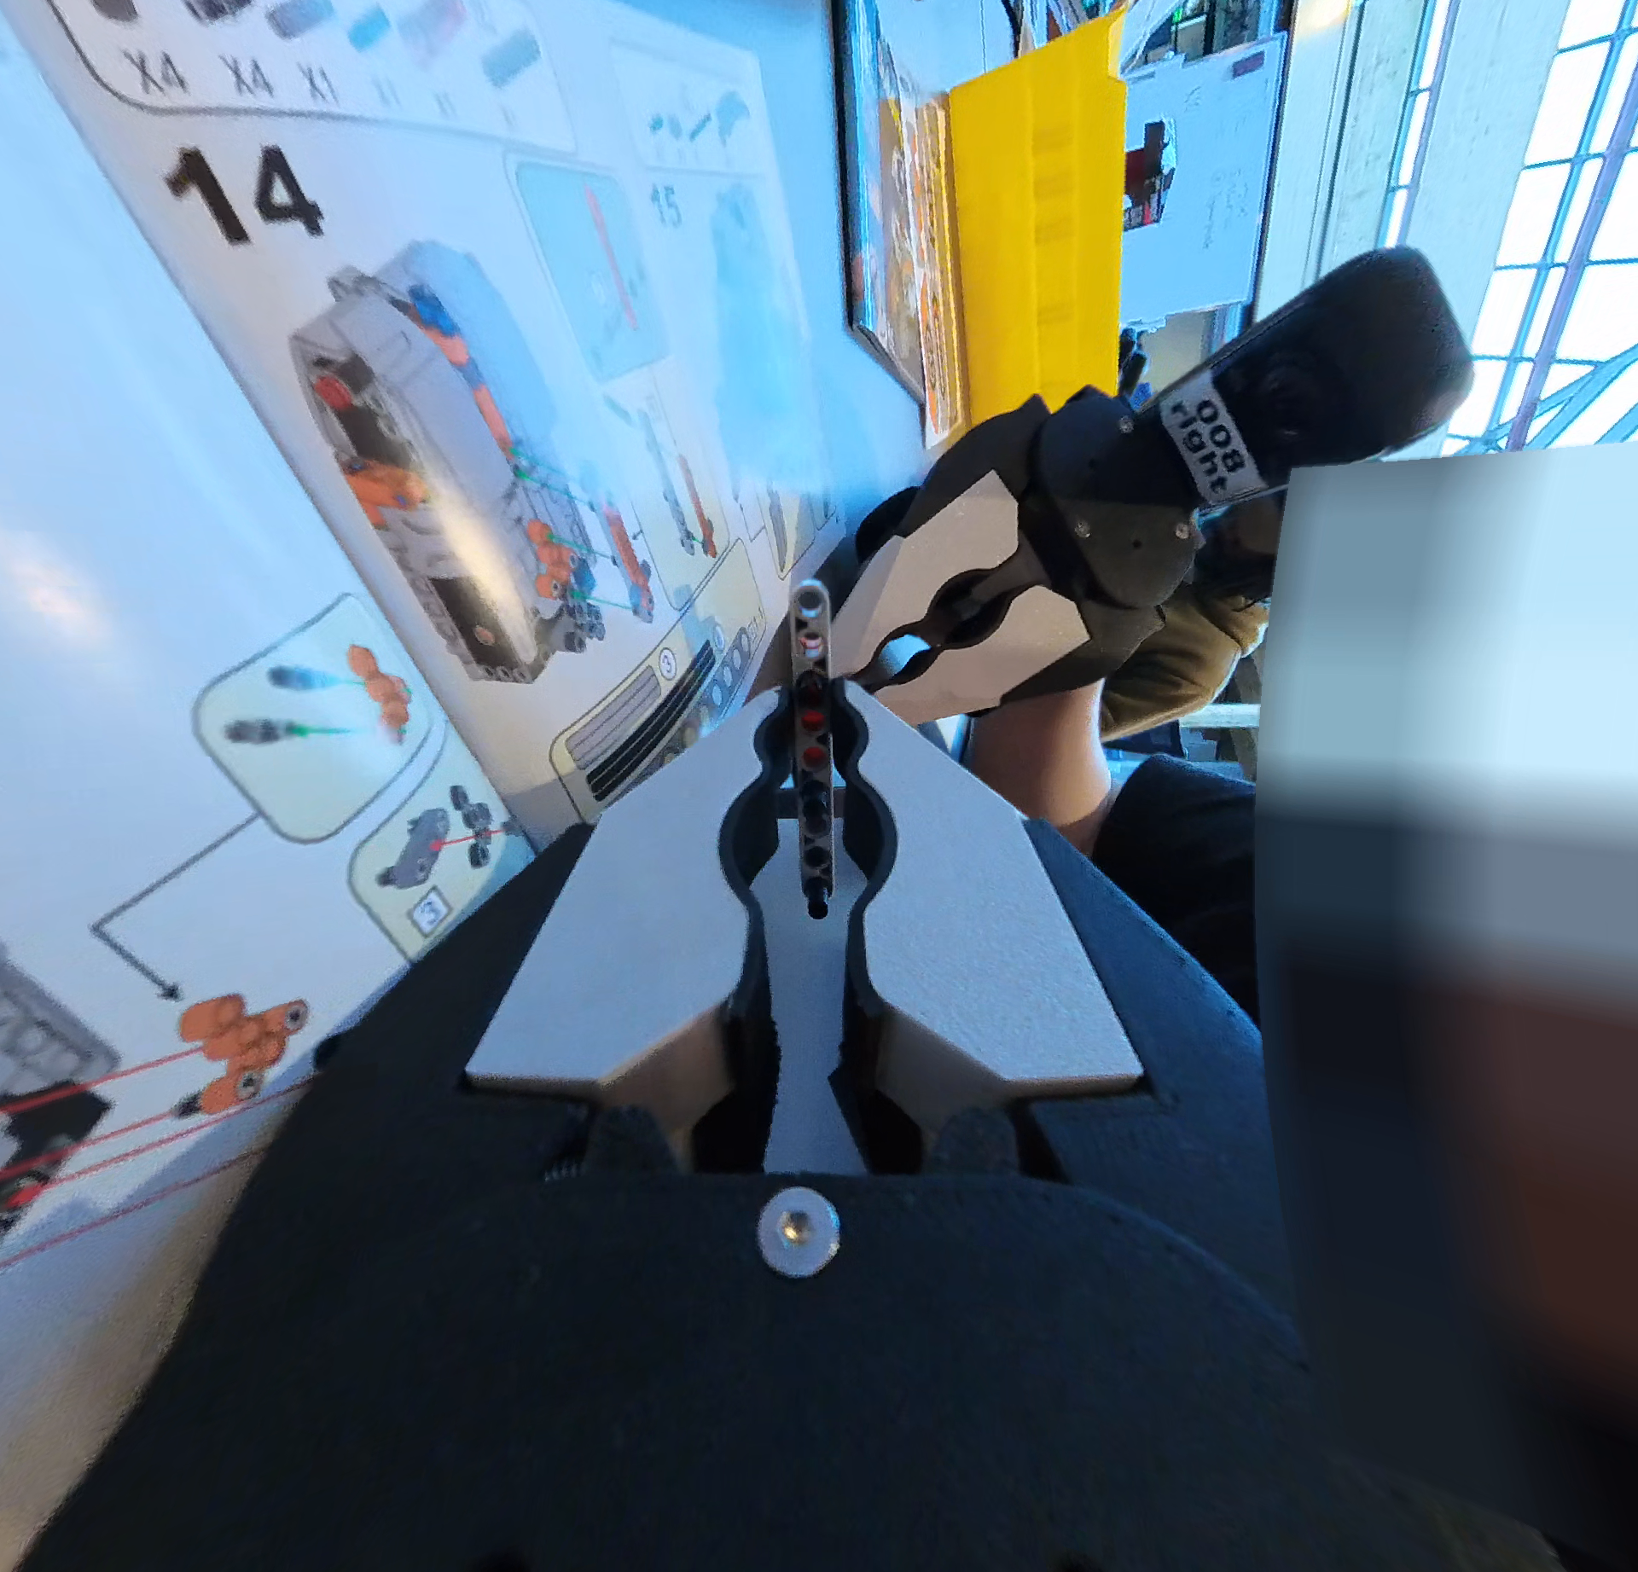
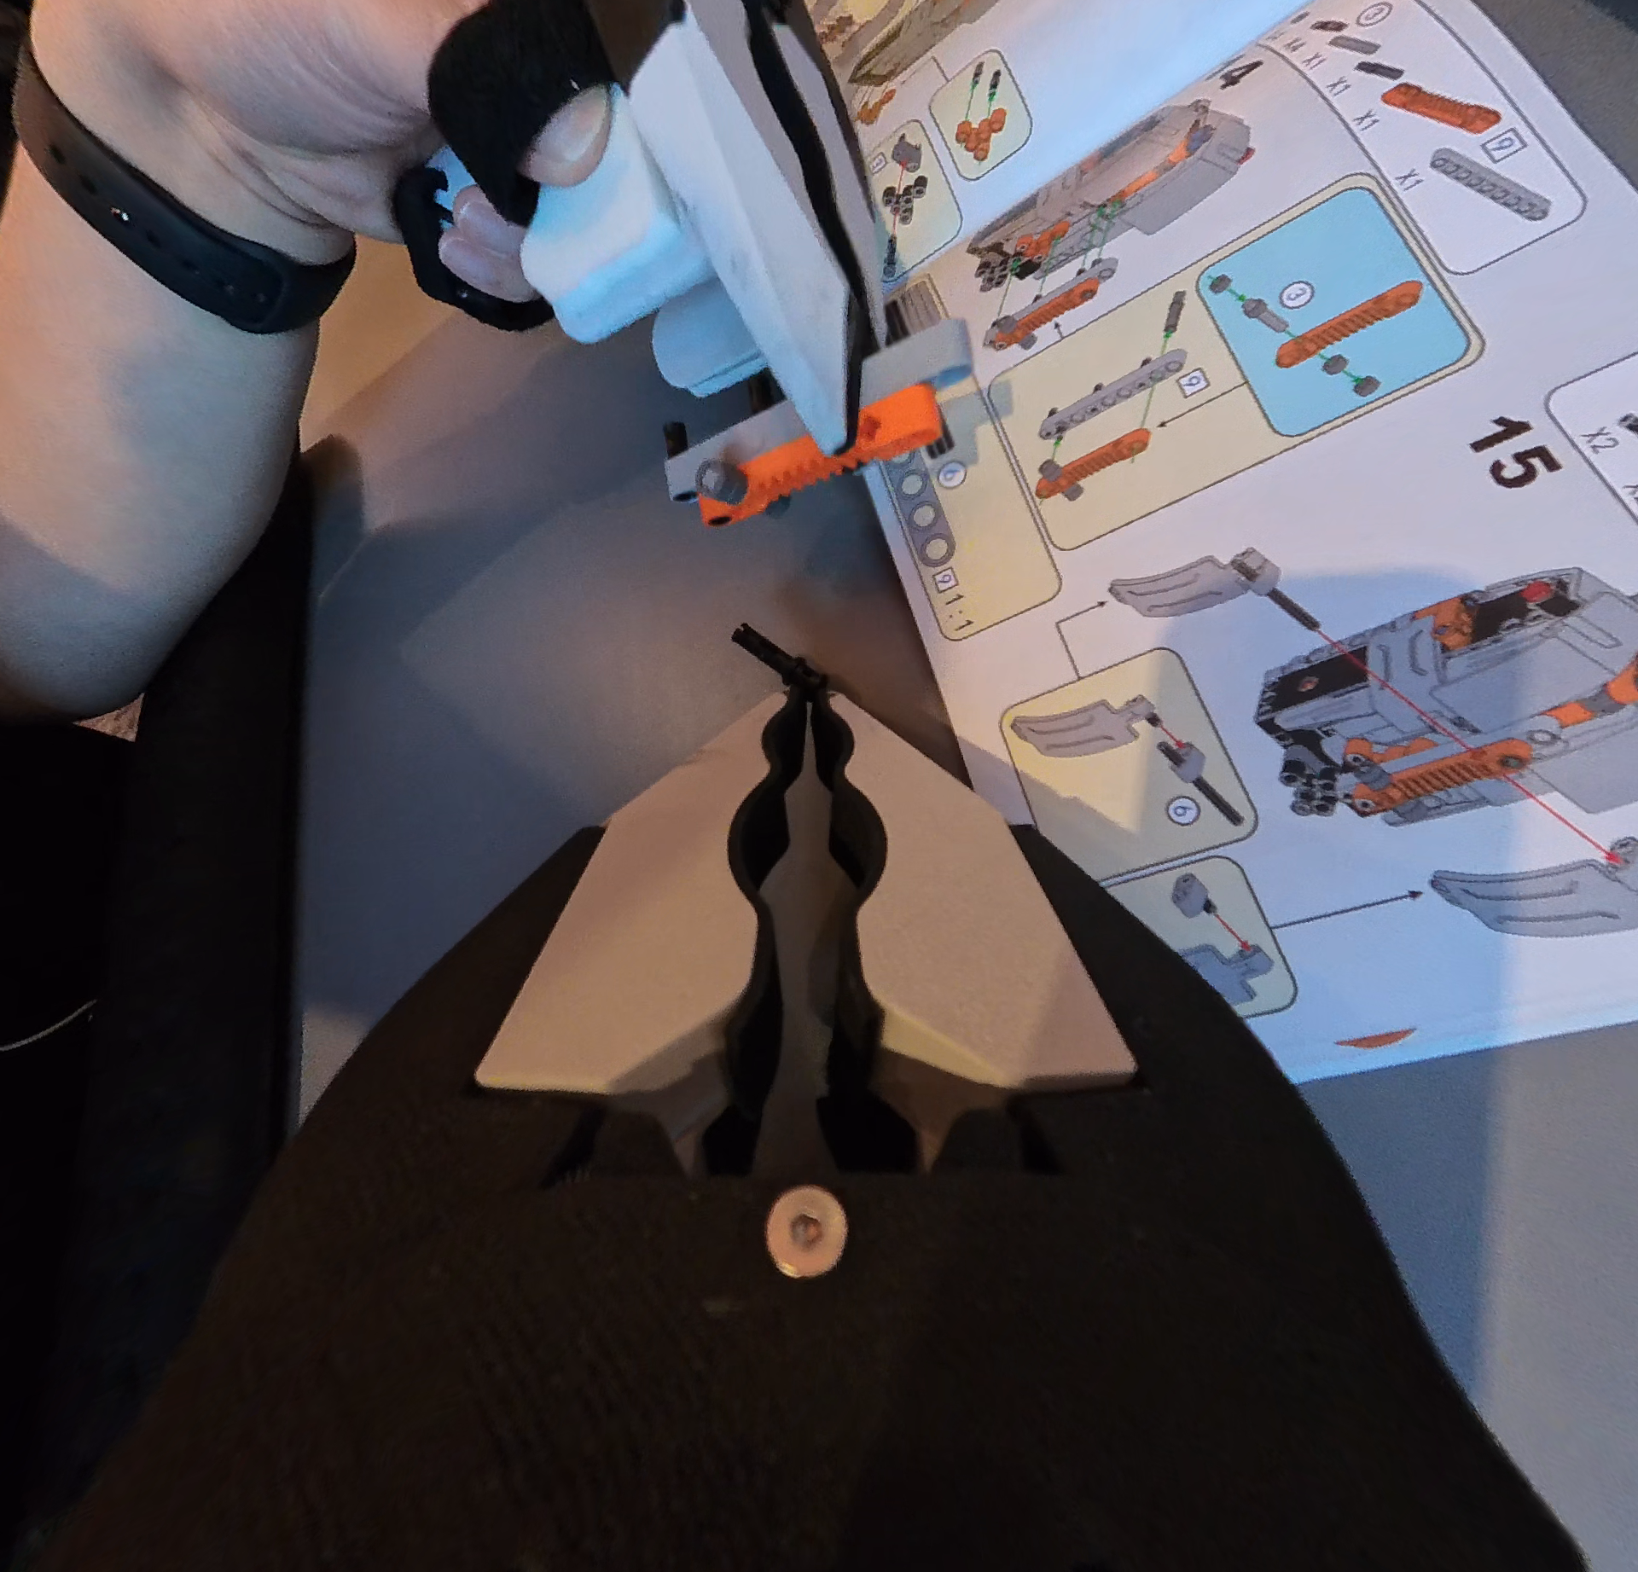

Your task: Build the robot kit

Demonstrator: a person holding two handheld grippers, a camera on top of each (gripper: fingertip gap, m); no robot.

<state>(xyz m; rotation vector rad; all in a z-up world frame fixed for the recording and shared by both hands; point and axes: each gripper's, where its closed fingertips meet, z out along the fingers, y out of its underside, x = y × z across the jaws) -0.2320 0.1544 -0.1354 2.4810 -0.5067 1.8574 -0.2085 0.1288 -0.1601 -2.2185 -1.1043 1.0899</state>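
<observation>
Both claws clamped on small plastic parts above a booklet (image 2: 1329,501).

Left gripper (image 1: 811,705) clenched on beam assembly (image 2: 815,448) (grey and orange, light, stiff, gripped mid-length); right gripper (image 2: 808,705) pinching black pin (image 2: 776,657), tiny and slippery-looking, at 6 o'clock below the beam, apart.

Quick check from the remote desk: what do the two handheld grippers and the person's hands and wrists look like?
Both grippers match: the left gripper and right gripper have black textured bodies, pale grey wedge-shaped fingers with wavy black inner pads, and a silver screw at the centre. The right one carries a white label on its black handle. The left hand wears a black wristband and black finger loops.
</observation>
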